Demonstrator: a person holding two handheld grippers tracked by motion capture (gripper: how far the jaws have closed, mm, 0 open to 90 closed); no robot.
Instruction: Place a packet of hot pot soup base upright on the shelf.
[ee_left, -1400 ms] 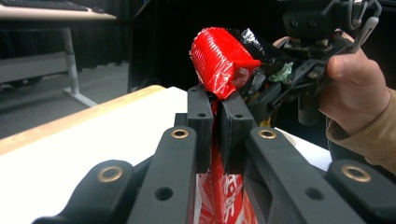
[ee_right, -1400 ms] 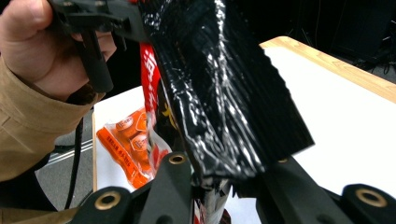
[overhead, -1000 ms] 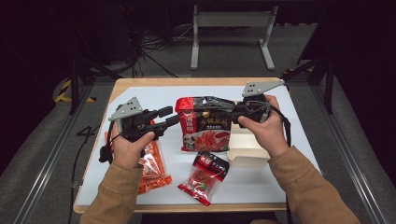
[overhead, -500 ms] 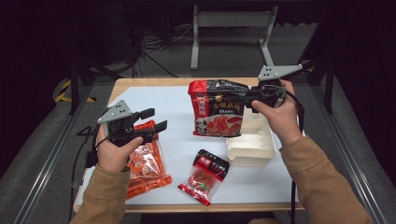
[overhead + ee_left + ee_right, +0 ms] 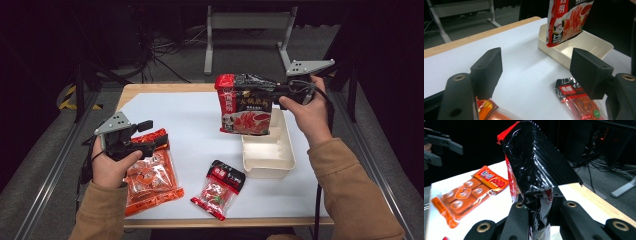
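Observation:
My right gripper (image 5: 272,92) is shut on the crimped top edge of a large red and black bag (image 5: 245,105), which hangs upright above the far end of a cream tray (image 5: 267,160). In the right gripper view the jaws (image 5: 540,215) pinch the bag's black back (image 5: 536,165). My left gripper (image 5: 149,136) hovers over the top of an orange snack packet (image 5: 150,180) at the table's left. Its jaws (image 5: 536,72) have just been opening and nothing is between them. A small red and black packet (image 5: 217,190) lies near the front edge.
A white sheet (image 5: 190,120) covers the wooden table. The tray (image 5: 596,45) has nothing in it and the bag's lower corner (image 5: 564,25) dangles just over its rim. The small packet (image 5: 576,100) lies close in front of the left jaws. A grey metal stand (image 5: 245,20) stands on the floor beyond.
The right gripper has carried the bag right and away, to above the tray. The left gripper has drawn back to the left over the orange packet, its jaws wider.

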